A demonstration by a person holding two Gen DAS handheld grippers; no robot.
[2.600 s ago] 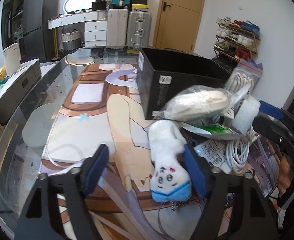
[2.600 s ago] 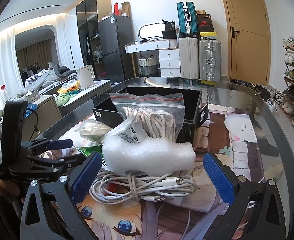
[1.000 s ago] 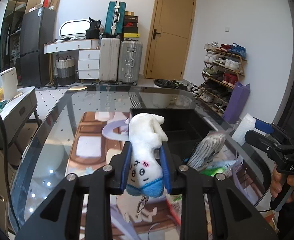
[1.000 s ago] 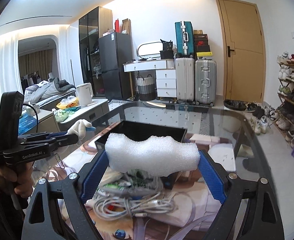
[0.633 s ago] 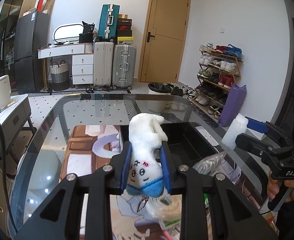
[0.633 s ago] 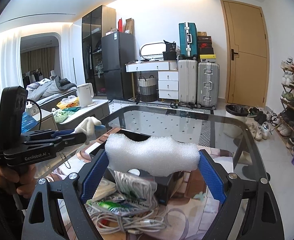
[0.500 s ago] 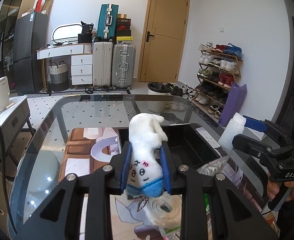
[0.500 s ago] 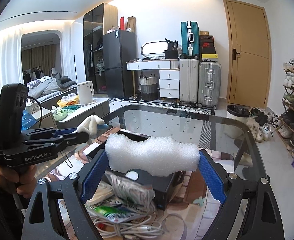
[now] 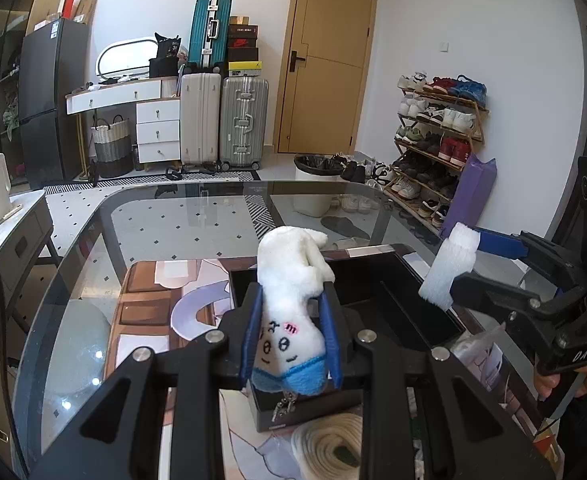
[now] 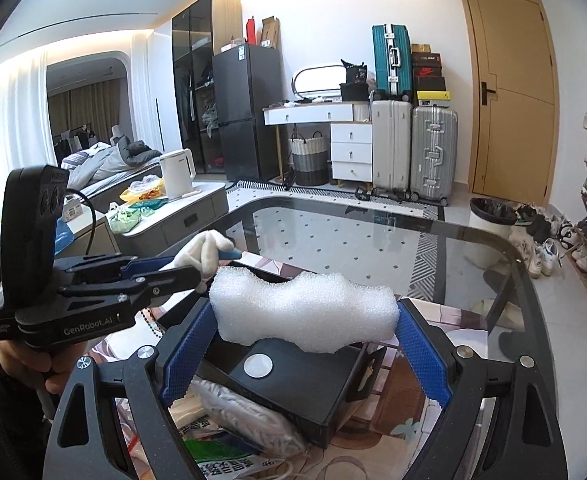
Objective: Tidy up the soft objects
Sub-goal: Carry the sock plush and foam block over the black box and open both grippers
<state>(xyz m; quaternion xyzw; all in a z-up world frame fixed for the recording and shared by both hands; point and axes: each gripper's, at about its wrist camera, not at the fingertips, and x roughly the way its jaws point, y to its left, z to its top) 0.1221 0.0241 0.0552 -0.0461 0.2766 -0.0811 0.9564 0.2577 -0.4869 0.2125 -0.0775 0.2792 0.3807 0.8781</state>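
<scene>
My left gripper (image 9: 289,340) is shut on a white plush toy (image 9: 291,300) with a drawn face and a blue end, held in the air above the near-left corner of the black box (image 9: 377,292). A keychain hangs from the toy. My right gripper (image 10: 307,334) is shut on a white foam block (image 10: 305,312), its blue pads pressing both ends, over the black box (image 10: 293,380). In the right wrist view the left gripper (image 10: 209,258) shows at left with the plush toy (image 10: 205,248). In the left wrist view the foam block (image 9: 451,270) hangs over the box's right rim.
The box stands on a glass table (image 9: 197,216) covered by a printed mat (image 9: 141,312). Near me lie a bagged rope coil (image 9: 329,444), a plastic bag (image 10: 245,416) and a green packet (image 10: 221,456). A person's hand (image 10: 33,364) holds the left gripper. Suitcases, a shoe rack and a bin stand beyond.
Both grippers have moved forward across the table with their loads, and the black box now lies right beneath them. Each grip is unchanged.
</scene>
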